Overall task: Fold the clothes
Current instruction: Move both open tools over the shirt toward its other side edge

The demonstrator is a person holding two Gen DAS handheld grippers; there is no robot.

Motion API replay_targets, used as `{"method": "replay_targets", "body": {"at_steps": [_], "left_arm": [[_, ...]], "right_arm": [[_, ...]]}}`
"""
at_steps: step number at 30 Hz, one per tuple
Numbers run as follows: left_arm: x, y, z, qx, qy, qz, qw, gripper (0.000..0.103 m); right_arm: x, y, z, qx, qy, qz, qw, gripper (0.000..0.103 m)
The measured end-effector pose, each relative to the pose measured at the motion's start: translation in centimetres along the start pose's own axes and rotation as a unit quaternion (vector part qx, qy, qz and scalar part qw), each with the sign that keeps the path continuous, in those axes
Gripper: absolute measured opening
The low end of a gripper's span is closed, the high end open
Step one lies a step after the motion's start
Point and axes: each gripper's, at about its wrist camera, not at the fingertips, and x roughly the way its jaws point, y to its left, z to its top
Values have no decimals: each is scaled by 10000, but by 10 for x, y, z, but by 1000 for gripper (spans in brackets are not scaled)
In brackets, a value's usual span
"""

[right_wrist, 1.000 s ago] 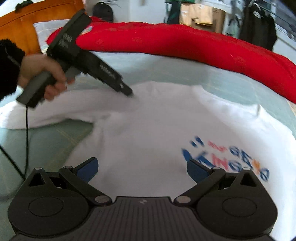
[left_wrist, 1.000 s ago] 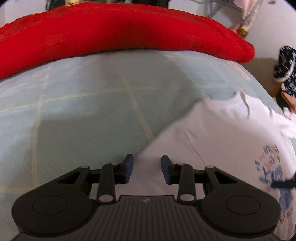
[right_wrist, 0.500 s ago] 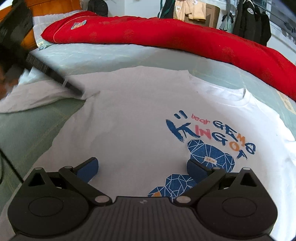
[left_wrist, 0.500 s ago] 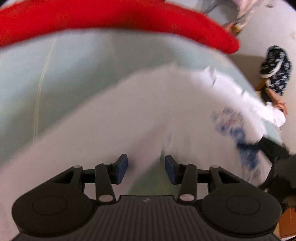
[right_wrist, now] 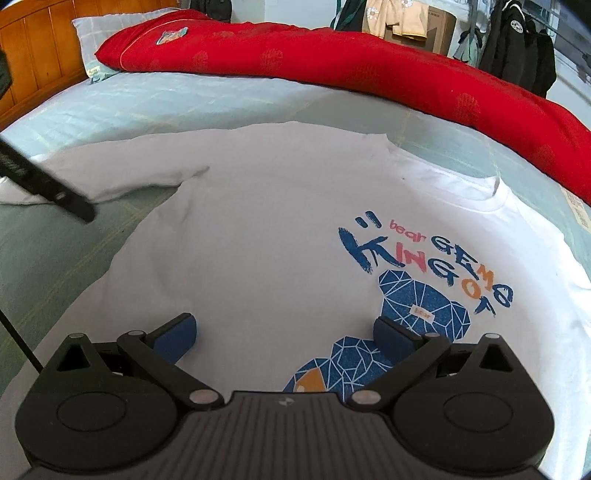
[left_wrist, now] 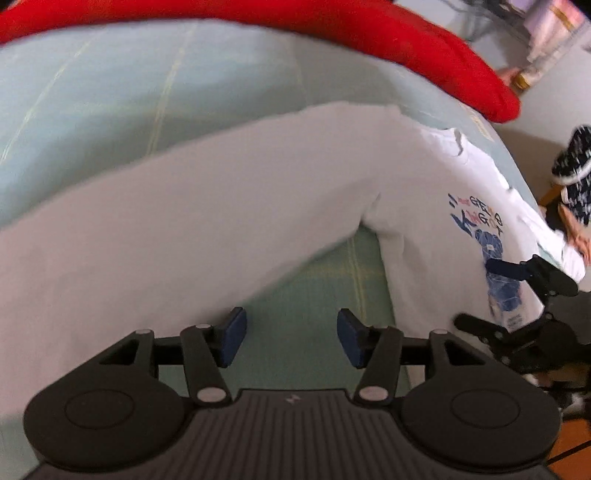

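A white long-sleeved shirt [right_wrist: 280, 236] with a blue bear print [right_wrist: 421, 310] lies face up on the pale green bed sheet [right_wrist: 122, 107]. My right gripper [right_wrist: 282, 336] is open and empty, low over the shirt's lower front. My left gripper [left_wrist: 288, 341] is open and empty above bare sheet, in the angle between the shirt's body and its outstretched left sleeve [left_wrist: 177, 221]. The left gripper also shows in the right wrist view [right_wrist: 48, 188] at the sleeve's underside. The right gripper shows in the left wrist view [left_wrist: 517, 295] at the far right.
A long red quilt [right_wrist: 369, 70] lies rolled along the far side of the bed. A pillow [right_wrist: 99, 37] and a wooden headboard [right_wrist: 33, 59] are at the left. Hanging clothes and a cardboard box [right_wrist: 424, 26] stand beyond the bed.
My left gripper has let go of the sleeve, opened wider and drawn back toward the sleeve's end. The sleeve now lies stretched out flat. My right gripper has pulled back toward the hem.
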Motion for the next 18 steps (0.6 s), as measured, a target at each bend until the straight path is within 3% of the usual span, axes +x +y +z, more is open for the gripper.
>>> {"method": "replay_targets", "body": {"at_steps": [4,10,14,18], "left_arm": [[-8,-24,24,786,-481,-42,9957,54],[35,-92,75,1508,-1026,-737,9804,56],[80,-127,71,1749,-1034,-748,9763,57],[95,-126,48,1821,-1074,-368,9767,61]], "right_arm": [[-12,-6,6,-9,-301,-143,9994,103],[-20,-40,12,147,-518,-833,9951,103],[-10,-73,5,360,-476,-1076,9924,103],[-3,-101,-16,799,-195,-799,9934,103]]}}
